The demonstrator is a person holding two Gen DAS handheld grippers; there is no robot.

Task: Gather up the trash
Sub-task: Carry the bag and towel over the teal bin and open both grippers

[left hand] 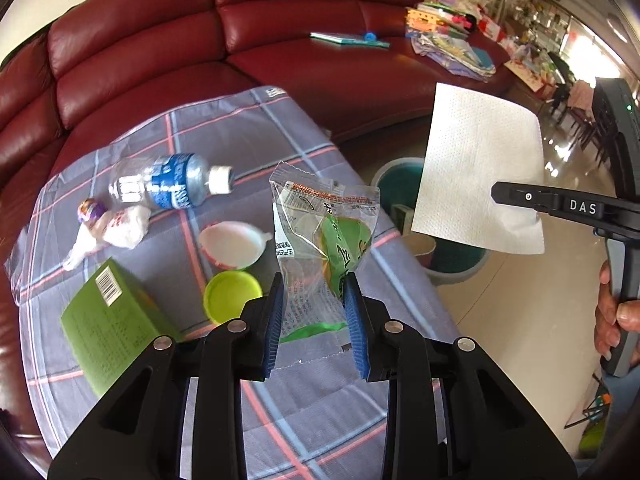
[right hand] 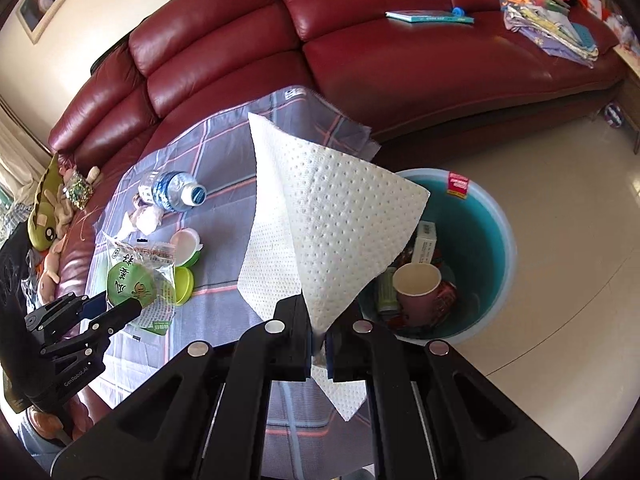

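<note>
My left gripper [left hand: 315, 282] is shut on a clear snack wrapper [left hand: 324, 220] with a green round inside, held above the checked cloth [left hand: 248, 128]. In the right wrist view that left gripper [right hand: 116, 307] holds the same wrapper [right hand: 136, 276] at the left. My right gripper [right hand: 318, 344] is shut on a white paper towel [right hand: 332, 216], which hangs beside the teal bin [right hand: 494, 216]. From the left wrist view, the right gripper [left hand: 497, 194] pinches the towel [left hand: 476, 168] over the bin [left hand: 394, 184].
On the cloth lie a plastic bottle [left hand: 168, 184], a crumpled white wrapper [left hand: 116, 228], a green box [left hand: 108, 320], a green lid [left hand: 232, 294] and a small white cup [left hand: 232, 244]. The bin holds a paper cup [right hand: 418, 284] and boxes. A red sofa [left hand: 280, 12] curves behind.
</note>
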